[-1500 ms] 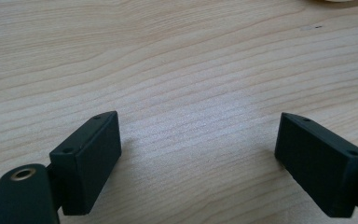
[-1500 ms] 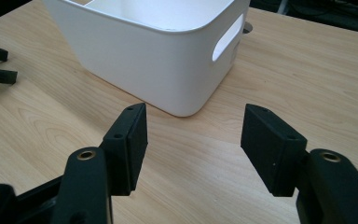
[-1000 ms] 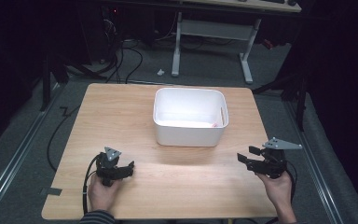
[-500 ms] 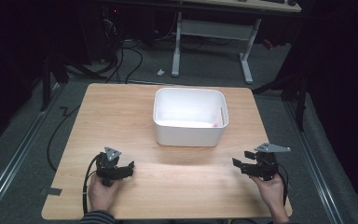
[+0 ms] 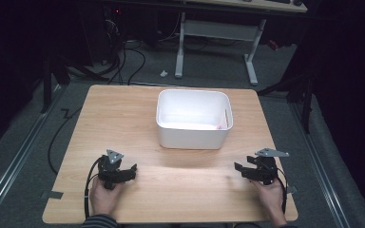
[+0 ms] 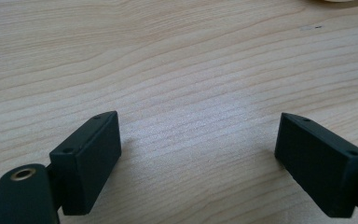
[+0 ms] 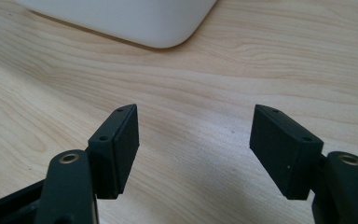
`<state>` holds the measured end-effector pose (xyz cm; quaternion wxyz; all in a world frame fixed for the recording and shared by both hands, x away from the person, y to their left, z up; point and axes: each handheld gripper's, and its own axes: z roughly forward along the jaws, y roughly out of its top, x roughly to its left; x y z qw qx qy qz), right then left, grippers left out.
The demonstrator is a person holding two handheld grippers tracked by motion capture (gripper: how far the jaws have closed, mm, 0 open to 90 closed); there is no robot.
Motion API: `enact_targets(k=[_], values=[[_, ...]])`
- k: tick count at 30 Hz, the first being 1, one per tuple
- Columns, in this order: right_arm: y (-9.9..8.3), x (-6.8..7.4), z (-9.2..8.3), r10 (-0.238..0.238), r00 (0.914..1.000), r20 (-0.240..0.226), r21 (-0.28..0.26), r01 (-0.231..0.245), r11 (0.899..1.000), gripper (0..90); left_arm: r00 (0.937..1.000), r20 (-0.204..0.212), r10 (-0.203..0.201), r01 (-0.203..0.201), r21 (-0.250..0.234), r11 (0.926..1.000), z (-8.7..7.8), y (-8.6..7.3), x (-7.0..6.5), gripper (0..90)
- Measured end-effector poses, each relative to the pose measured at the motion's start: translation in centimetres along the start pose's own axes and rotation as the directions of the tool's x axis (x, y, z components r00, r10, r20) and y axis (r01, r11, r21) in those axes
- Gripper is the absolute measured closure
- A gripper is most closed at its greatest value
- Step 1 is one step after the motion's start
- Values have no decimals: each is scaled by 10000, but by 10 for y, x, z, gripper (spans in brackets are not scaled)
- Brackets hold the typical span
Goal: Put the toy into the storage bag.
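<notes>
Dark room, light wooden bench point(image 5: 123, 118). White rectangular plastic tub point(image 5: 193, 118) set mid-bench, untouched. Left gripper point(image 5: 128, 170) and right gripper point(image 5: 240, 169) rested near front edge, jaws parted, nothing held. Work judged unstarted.

Pretty dark room, grey carpeted floor point(image 5: 38, 137) all around the wooden table point(image 5: 123, 109), black cables point(image 5: 123, 57) snaking past its far-left corner, white-legged desk point(image 5: 214, 28) standing behind the far edge
</notes>
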<state>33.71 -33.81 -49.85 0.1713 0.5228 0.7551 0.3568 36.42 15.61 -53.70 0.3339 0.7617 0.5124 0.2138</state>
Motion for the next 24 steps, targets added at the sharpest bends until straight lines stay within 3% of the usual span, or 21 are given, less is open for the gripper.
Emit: enact_targets(k=[6,10,15,24], values=[[-5,1,10,-37,9996,286,153,33,9999,330,10000,2,-1,1,2,10000,0,0,0,146],[-11,2,19,-369,9950,933,130,358,9993,328,10000,-4,10,-10,1,10000,0,0,0,145],[-18,3,27,-828,9905,1094,122,819,9966,293,10000,-5,13,-13,3,10000,0,0,0,145],[-18,3,28,-723,9910,1125,66,720,9974,283,10000,-6,10,-10,1,10000,0,0,0,145]])
